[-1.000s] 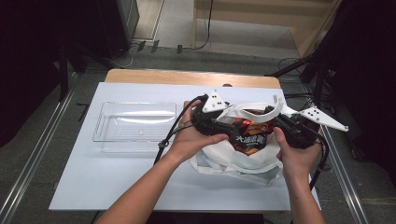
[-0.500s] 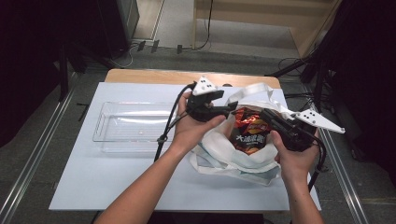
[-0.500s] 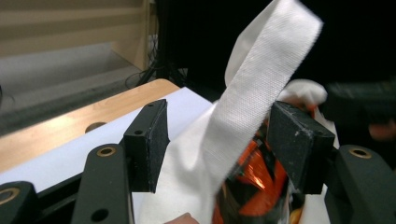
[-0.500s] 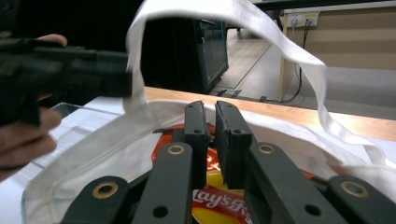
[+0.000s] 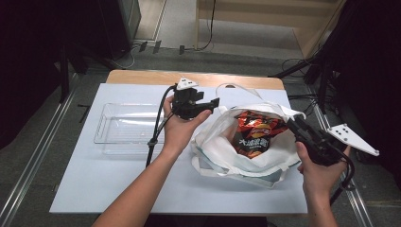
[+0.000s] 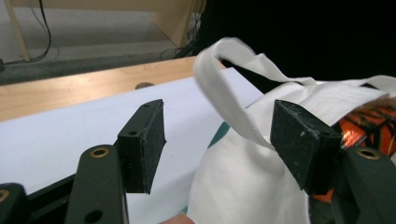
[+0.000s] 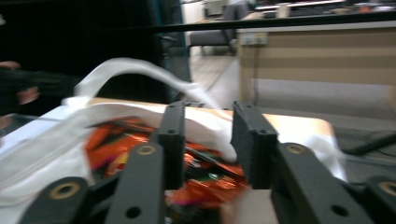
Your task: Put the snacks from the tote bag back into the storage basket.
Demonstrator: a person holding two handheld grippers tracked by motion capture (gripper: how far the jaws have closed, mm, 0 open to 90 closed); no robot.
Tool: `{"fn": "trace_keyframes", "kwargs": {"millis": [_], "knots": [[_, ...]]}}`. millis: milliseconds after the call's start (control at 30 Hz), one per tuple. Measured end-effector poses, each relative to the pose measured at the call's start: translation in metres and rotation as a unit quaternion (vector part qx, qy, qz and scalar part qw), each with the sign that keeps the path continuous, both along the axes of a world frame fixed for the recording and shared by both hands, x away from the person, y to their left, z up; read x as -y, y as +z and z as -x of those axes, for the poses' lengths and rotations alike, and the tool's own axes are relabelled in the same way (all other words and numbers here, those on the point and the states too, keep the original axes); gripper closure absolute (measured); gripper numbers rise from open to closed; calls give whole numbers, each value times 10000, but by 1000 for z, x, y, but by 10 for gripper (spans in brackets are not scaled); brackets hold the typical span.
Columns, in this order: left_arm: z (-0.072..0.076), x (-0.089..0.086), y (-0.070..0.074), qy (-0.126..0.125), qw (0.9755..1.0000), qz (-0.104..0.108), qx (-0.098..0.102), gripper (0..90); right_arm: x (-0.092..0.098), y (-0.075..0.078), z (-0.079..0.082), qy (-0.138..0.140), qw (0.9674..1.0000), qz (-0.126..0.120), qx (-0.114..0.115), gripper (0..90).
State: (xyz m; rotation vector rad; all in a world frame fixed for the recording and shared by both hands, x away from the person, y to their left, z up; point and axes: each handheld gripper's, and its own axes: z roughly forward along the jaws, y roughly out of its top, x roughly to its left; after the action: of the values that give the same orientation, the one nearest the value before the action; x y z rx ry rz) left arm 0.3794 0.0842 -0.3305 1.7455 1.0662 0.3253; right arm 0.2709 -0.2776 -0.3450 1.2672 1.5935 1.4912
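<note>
My L gripper (image 5: 215, 103) sits at 10 o'clock of the white bag (image 5: 222, 156), jaws apart w/ nothing gripped, handle strap (image 6: 233, 88) loose between them. R gripper (image 5: 295, 126) at bag's 3 o'clock, jaws just opening, off the rim. Chip pkt (image 5: 255, 135) inside the bag.

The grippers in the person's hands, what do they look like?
Both are black. The left gripper and the right gripper each have two flat jaws with rough dark pads and little brass-coloured rivets. Each carries a pale three-cornered plate dotted with small holes, and a black cable trails from each. The person's forearms are bare, no sleeves or gloves.
</note>
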Motion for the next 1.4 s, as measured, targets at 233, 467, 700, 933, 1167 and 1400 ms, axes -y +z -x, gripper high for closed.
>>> {"fn": "trace_keyframes", "kwargs": {"millis": [233, 467, 700, 933, 1167, 1400], "knots": [[16, -15, 0, -92, 9997, 224, 30, 330, 30, -21, 17, -769, 9965, -295, -138, 476], [16, 2, -11, -511, 9985, 30, -179, 309, 21, -63, 41, -1531, 9861, -401, -498, 333], [9, 9, -24, -624, 9978, -39, -208, 412, 5, -106, 38, -1272, 9791, -508, -1505, 391], [18, 13, -22, -1003, 9948, 204, 4, 428, 0, -111, 39, -1295, 9801, -366, -1460, 693], [15, 27, -29, -1107, 9933, -249, -217, 470, 2, -109, 45, -1202, 9833, -417, -1298, 814], [-4, 32, -50, -1078, 9890, -543, -853, 860, 9, -110, 48, -942, 9872, -335, -1241, 891]]}}
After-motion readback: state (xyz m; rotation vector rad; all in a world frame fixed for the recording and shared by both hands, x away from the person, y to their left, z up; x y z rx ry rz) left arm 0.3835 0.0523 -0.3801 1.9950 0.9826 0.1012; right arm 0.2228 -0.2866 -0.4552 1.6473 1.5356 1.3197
